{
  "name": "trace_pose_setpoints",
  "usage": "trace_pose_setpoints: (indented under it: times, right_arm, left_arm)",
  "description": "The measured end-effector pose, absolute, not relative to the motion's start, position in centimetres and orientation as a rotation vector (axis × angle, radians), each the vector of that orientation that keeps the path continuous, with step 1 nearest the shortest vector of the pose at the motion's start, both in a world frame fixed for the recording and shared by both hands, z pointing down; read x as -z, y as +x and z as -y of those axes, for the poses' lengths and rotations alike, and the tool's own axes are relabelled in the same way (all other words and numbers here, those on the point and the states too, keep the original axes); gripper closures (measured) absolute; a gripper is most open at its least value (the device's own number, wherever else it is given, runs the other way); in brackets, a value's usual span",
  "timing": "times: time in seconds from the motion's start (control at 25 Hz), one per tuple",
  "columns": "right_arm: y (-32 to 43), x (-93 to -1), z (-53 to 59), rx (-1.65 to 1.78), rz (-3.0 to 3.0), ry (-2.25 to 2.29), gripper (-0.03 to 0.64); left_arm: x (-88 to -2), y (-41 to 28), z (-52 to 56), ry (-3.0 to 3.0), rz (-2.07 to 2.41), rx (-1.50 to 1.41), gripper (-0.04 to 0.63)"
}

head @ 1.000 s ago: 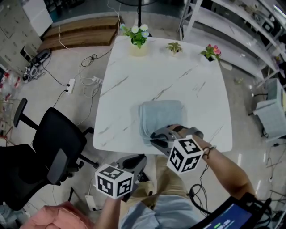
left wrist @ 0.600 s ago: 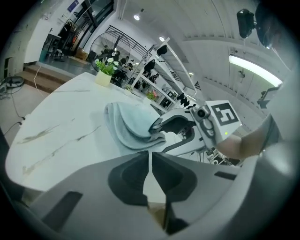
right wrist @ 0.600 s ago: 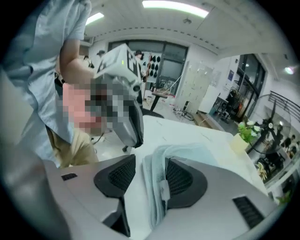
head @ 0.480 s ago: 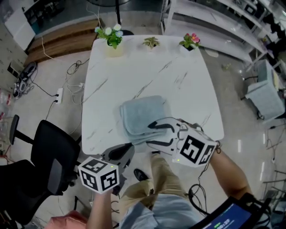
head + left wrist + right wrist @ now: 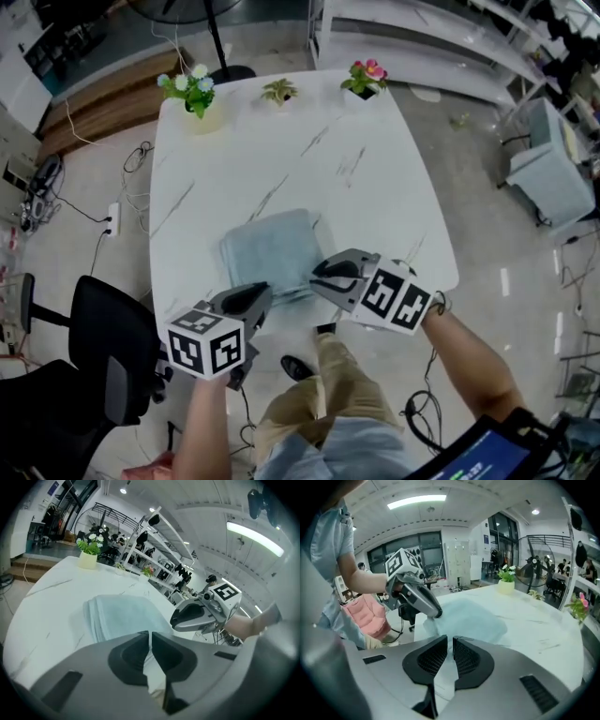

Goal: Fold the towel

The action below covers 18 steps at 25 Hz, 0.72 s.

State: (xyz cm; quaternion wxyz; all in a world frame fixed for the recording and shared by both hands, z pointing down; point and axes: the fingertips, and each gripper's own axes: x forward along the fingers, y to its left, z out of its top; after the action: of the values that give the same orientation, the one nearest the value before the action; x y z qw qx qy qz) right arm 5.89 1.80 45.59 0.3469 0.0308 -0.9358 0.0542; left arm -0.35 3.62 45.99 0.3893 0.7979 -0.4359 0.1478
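Soft, pale-blue cloth towel [image 5: 272, 251] on a smooth, glossy white table [image 5: 281, 150] with grey marble-look veining.

No word, number or brand can be read anywhere. The two white plastic cubes [image 5: 208, 343] carry only black-and-white square marker patterns. The dark screen [image 5: 473, 455] at the lower right shows a green strip too small to read.

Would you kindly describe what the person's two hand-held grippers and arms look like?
Both the left hand-held gripper and the right hand-held gripper have smooth grey shells, black pads and a white cube with black square markers. The person wears a light blue short-sleeved shirt; a thin band circles the right wrist.
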Motion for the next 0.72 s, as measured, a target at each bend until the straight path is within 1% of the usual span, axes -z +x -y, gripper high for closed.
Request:
trace_pose_setpoints:
  times: [0.2, 0.48, 0.56, 0.72]
  right_arm:
    - [6.7, -48.6, -4.0, -0.033, 2.362, 0.018, 0.56]
    - [7.6, -50.8, -1.7, 0.215, 2.189, 0.085, 0.574]
    - [7.7, -50.3, -1.3, 0.14, 2.23, 0.088, 0.569]
    - [9.3, -46.8, 1.0, -0.275, 2.413, 0.201, 0.545]
  left_arm:
    - [-48.6, 0.9, -5.5, 2.001, 1.09, -0.425, 0.571]
    - [-48.6, 1.9, -5.2, 2.034, 1.08, -0.423, 0.571]
    - [-48.8, 1.9, -4.9, 2.033, 1.079, -0.438, 0.571]
    - [-48.6, 1.7, -4.7, 2.034, 1.08, -0.419, 0.571]
